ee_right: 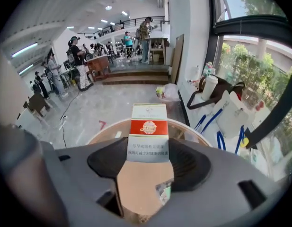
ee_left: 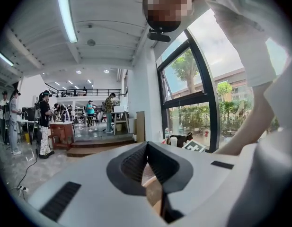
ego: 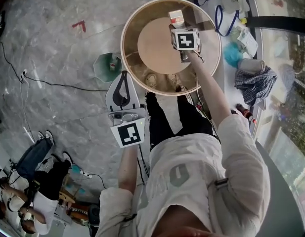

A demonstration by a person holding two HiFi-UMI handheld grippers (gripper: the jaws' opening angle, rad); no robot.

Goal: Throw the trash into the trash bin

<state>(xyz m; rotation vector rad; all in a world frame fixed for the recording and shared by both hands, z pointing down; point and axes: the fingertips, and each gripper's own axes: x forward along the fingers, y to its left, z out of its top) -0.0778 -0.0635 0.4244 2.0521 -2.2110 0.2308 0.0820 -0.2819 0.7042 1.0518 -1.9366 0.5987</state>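
My right gripper [ee_right: 148,163] clamps the white-and-red cardboard cigarette box [ee_right: 148,126] (held by its lower end) above a round tan-rimmed brown surface [ego: 124,48]; my left gripper [ee_left: 146,151] is beside it, jaws together, empty.

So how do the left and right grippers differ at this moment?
The right gripper clamps a red-and-white pack in its fingers; the left gripper has its fingers shut on nothing. The right gripper is held over the round table; the left gripper sits off its rim, over the floor. Both have their fingers closed.
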